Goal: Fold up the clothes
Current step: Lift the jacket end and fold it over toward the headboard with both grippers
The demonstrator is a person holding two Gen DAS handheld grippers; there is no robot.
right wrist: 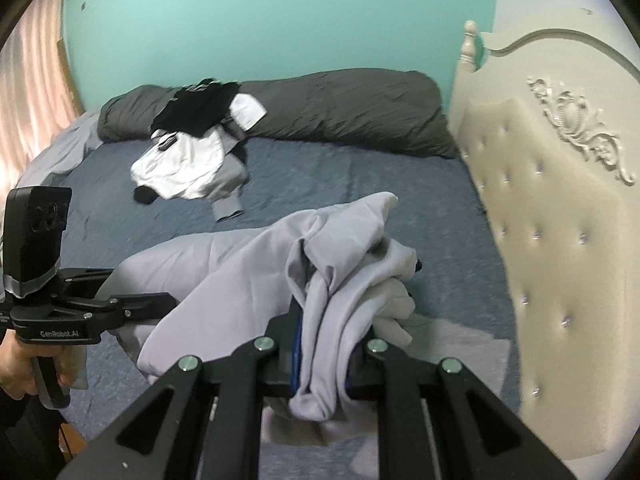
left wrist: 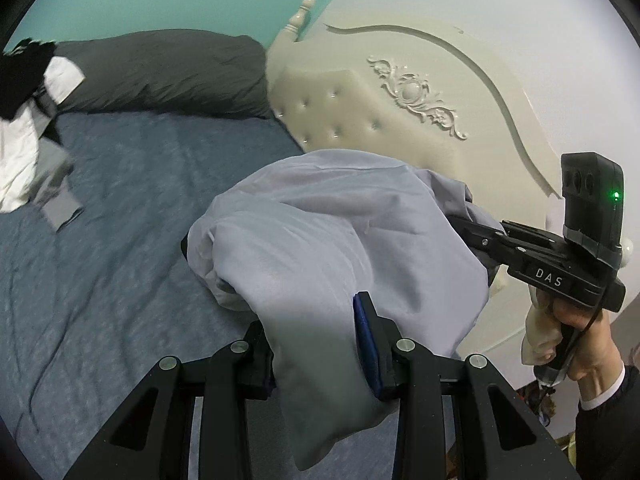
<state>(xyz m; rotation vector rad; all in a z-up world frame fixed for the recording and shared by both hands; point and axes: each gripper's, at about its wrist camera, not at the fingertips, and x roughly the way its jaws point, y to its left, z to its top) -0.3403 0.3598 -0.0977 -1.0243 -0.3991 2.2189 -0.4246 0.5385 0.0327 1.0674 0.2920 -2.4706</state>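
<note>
The left hand-held gripper [left wrist: 320, 344] is clamping a thick fold of the pale grey garment [left wrist: 320, 232], and the right hand-held gripper [right wrist: 320, 356] is pinching a bunched fold of the same cloth. The garment is hanging between them above the blue bed [right wrist: 360, 176], near the cream headboard [right wrist: 560, 240]; it is crumpled, running roughly from one gripper to the other. A pile of black, white and grey clothes [right wrist: 192, 152] is lying against the dark rolled duvet [right wrist: 340, 108] at the far edge, well apart, with bare sheet between
</note>
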